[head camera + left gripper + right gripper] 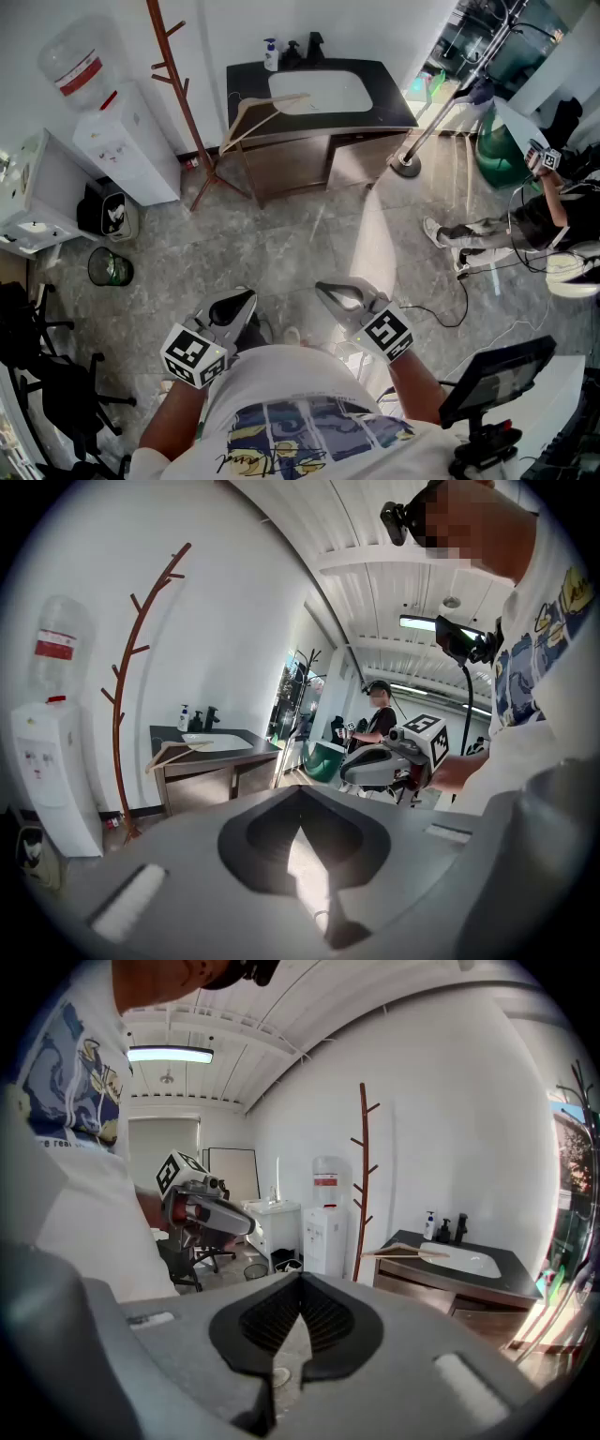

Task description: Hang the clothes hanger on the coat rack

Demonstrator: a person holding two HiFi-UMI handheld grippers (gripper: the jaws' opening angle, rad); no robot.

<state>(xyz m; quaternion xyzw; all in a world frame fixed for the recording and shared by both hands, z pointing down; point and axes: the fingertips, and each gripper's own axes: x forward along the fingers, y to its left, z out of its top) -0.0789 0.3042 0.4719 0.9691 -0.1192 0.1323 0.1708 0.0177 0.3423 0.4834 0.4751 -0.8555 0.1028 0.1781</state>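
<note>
Closed and empty, the left tool and right tool are well apart from the clothes hanger, which lies at the tabletop's front-left corner near the coat rack; pickup and hanging are not yet done.

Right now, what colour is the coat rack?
Reddish-brown wood; the coat rack shows best in the right gripper view.
</note>
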